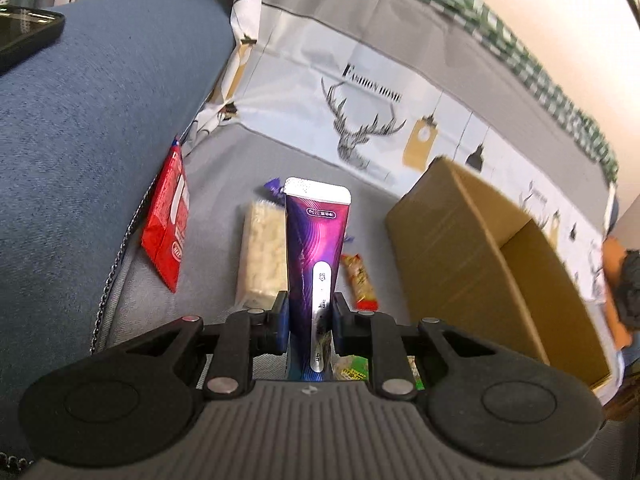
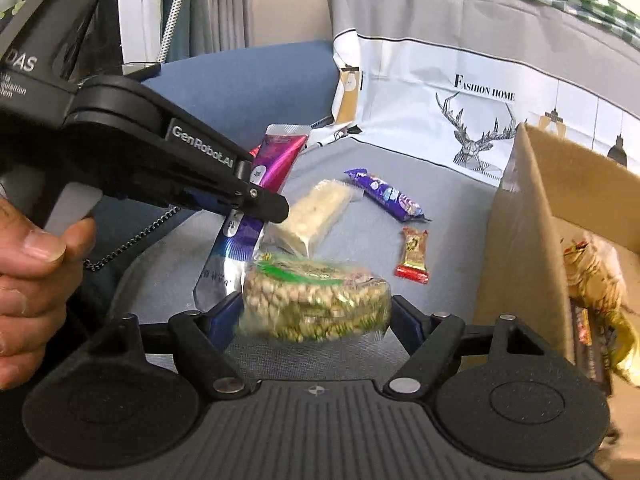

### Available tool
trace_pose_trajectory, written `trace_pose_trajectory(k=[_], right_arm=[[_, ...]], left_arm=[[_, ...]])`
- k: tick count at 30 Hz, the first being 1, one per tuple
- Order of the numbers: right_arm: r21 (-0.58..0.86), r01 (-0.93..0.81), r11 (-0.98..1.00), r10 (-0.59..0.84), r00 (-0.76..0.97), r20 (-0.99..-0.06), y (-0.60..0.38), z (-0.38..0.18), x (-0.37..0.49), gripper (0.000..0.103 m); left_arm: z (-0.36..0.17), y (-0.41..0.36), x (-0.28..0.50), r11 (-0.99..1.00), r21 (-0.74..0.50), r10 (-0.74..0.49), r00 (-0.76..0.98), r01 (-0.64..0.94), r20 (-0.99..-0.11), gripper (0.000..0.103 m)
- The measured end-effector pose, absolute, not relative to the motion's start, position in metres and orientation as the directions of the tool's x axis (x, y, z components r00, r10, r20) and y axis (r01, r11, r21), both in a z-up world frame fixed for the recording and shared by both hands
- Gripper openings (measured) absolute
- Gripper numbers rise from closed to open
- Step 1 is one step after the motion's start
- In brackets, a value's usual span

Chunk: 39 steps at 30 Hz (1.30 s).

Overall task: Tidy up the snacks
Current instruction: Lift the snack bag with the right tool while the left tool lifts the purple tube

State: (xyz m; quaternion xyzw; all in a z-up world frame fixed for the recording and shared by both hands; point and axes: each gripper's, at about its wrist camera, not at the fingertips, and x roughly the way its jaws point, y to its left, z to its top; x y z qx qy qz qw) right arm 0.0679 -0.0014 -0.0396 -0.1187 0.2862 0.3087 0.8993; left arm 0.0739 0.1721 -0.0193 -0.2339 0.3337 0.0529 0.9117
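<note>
My left gripper (image 1: 310, 314) is shut on a tall purple-pink snack pouch (image 1: 316, 240) and holds it upright above the grey cloth; it also shows in the right wrist view (image 2: 256, 200), gripping that pouch (image 2: 276, 156). My right gripper (image 2: 316, 312) is shut on a round clear pack of green-and-tan snacks (image 2: 316, 300). On the cloth lie a pale rice-cake bar (image 1: 262, 252) (image 2: 316, 216), a small red-and-gold bar (image 1: 362, 280) (image 2: 414, 256), a purple wrapped bar (image 2: 384, 194) and a red packet (image 1: 168, 220). An open cardboard box (image 1: 480, 256) (image 2: 524, 240) stands to the right.
The box holds several snacks (image 2: 596, 280). A blue cushion (image 1: 92, 140) rises on the left with a black phone (image 1: 24, 34) on it. A deer-print cloth (image 1: 360, 92) hangs behind. A person's hand (image 2: 32, 264) holds the left gripper.
</note>
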Motion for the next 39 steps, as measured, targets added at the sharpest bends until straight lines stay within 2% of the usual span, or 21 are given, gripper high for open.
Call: trace_pose_trajectory(k=[4,7,10,14,15,16,17,18,23,24,25,29,31,39], right_arm=[[-0.075,-0.637,0.767,0.482,0.649,-0.588,-0.006,-0.015,0.064,0.079],[-0.076,-0.633,0.771,0.495,0.669,-0.555,-0.012,-0.004,0.058,0.079],[-0.052,-0.622,0.781,0.504,0.677,-0.537,-0.017,-0.012,0.051,0.079],[-0.091,-0.646,0.758,0.492,0.658,-0.570,-0.009,-0.033,0.047,0.078],[-0.103,-0.653,0.750,0.494,0.657,-0.570,-0.007,-0.036,0.046,0.075],[-0.112,-0.661,0.742,0.498,0.656,-0.568,-0.006,-0.038,0.046,0.044],[-0.118,-0.663,0.739,0.495,0.653,-0.572,-0.005,-0.039,0.047,0.028],[-0.116,-0.662,0.741,0.490,0.650,-0.580,-0.005,-0.041,0.049,0.027],[-0.060,-0.649,0.758,0.497,0.635,-0.592,-0.008,-0.044,0.060,0.031],[-0.057,-0.646,0.761,0.495,0.636,-0.592,-0.008,-0.045,0.062,0.034],[-0.050,-0.646,0.762,0.497,0.633,-0.594,-0.007,-0.046,0.063,0.045],[-0.035,-0.651,0.758,0.505,0.621,-0.600,-0.003,-0.052,0.068,0.063],[-0.038,-0.651,0.758,0.504,0.623,-0.598,0.000,-0.055,0.070,0.075],[0.020,-0.632,0.775,0.506,0.601,-0.618,0.011,-0.065,0.090,0.088]], left_arm=[[-0.016,0.174,0.071,0.875,-0.419,-0.071,0.793,-0.241,-0.605,0.022],[-0.016,0.177,0.069,0.868,-0.437,-0.079,0.801,-0.238,-0.593,0.022],[-0.017,0.180,0.071,0.861,-0.446,-0.081,0.800,-0.244,-0.595,0.022],[-0.019,0.180,0.074,0.865,-0.436,-0.077,0.793,-0.249,-0.604,0.022],[-0.019,0.181,0.075,0.864,-0.435,-0.074,0.793,-0.251,-0.605,0.022],[-0.020,0.182,0.075,0.863,-0.436,-0.072,0.792,-0.256,-0.606,0.022],[-0.020,0.183,0.075,0.860,-0.441,-0.073,0.792,-0.258,-0.606,0.022],[-0.021,0.184,0.075,0.857,-0.446,-0.076,0.792,-0.258,-0.605,0.022],[-0.024,0.183,0.081,0.866,-0.421,-0.068,0.770,-0.270,-0.635,0.022],[-0.024,0.182,0.082,0.869,-0.412,-0.062,0.764,-0.275,-0.642,0.022],[-0.025,0.180,0.083,0.872,-0.401,-0.055,0.758,-0.281,-0.649,0.022],[-0.027,0.176,0.086,0.881,-0.367,-0.028,0.741,-0.298,-0.670,0.022],[-0.028,0.176,0.087,0.884,-0.358,-0.026,0.734,-0.300,-0.679,0.022],[-0.033,0.178,0.091,0.886,-0.338,-0.018,0.707,-0.316,-0.707,0.022]])
